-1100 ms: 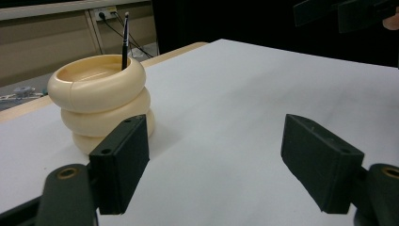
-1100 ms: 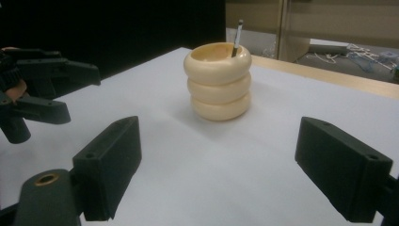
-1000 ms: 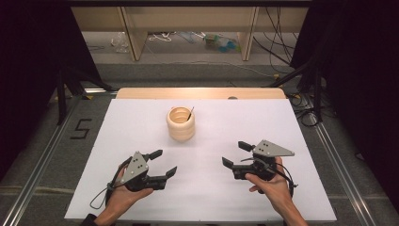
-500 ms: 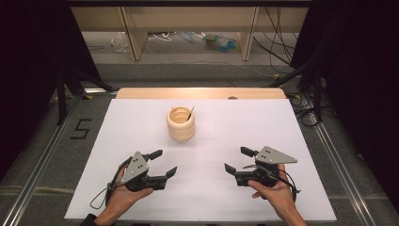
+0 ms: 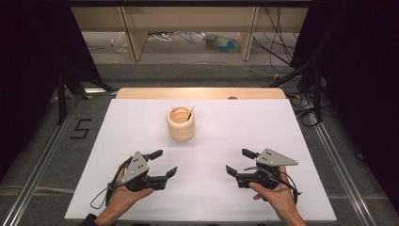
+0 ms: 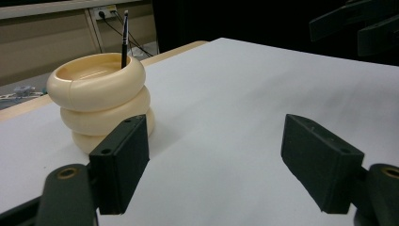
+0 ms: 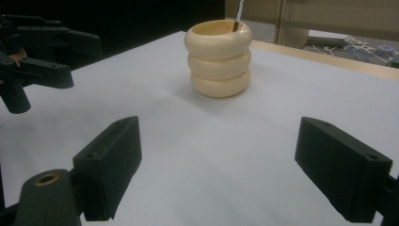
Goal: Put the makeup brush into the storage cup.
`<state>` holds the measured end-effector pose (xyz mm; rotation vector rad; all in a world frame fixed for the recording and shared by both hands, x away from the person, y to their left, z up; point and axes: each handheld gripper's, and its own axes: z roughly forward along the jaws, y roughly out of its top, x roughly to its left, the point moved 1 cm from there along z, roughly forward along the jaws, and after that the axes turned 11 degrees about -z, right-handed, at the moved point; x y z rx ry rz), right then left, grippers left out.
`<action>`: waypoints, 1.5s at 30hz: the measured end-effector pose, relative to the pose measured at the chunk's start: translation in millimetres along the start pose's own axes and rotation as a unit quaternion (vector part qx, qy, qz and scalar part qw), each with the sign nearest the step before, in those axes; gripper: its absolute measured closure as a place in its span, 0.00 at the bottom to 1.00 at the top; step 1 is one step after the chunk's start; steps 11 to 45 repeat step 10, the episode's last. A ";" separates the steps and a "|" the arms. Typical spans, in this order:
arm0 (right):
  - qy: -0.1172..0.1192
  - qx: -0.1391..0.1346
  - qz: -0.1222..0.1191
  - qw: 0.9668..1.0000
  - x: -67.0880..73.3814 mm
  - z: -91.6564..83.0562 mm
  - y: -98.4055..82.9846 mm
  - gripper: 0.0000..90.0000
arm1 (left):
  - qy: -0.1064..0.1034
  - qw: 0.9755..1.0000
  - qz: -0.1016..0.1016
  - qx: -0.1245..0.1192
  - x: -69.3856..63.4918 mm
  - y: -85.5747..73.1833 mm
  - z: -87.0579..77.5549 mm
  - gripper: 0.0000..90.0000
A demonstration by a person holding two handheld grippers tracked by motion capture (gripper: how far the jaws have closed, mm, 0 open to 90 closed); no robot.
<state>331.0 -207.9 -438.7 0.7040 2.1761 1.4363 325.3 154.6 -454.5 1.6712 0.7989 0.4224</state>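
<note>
A cream-coloured holder [image 5: 180,123], shaped like three stacked rings, is seen upright on the white table surface [image 5: 263,127], toward the far middle of it. A thin dark stick [image 5: 189,113] is stood inside the holder, tilted against its rim, with its tip raised above the opening; what kind of tool it is cannot be made out. The left gripper [image 5: 163,164] is held in the left hand [image 5: 123,195] near the front edge of the table, on the left side, and its jaws are spread wide apart with nothing between them. The right gripper [image 5: 240,162] is held in the right hand [image 5: 278,197] at the front right, and its jaws are likewise parted and empty. Both grippers are pointed inward and slightly forward, roughly toward the holder, and are kept well apart from it and from each other. In the left gripper view the holder [image 6: 102,101] is seen beyond the left jaw, with bare white surface between the two black jaws. In the right gripper view the holder [image 7: 219,59] is seen farther off, above the gap between the jaws, and the left gripper [image 7: 35,61] is visible at the left edge. Beyond the white surface a strip of light wood [image 5: 197,92] is shown along the far edge.
</note>
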 end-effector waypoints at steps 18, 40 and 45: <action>-0.002 0.002 0.005 1.000 -0.1 0.2 -1.3 0.18 | -0.001 1.000 -0.004 0.000 0.5 0.2 1.0 0.27; -0.002 0.002 0.005 1.000 -0.1 0.2 -1.3 0.18 | -0.001 1.000 -0.004 0.000 0.5 0.2 1.0 0.27; -0.002 0.002 0.005 1.000 -0.1 0.2 -1.3 0.18 | -0.001 1.000 -0.004 0.000 0.5 0.2 1.0 0.27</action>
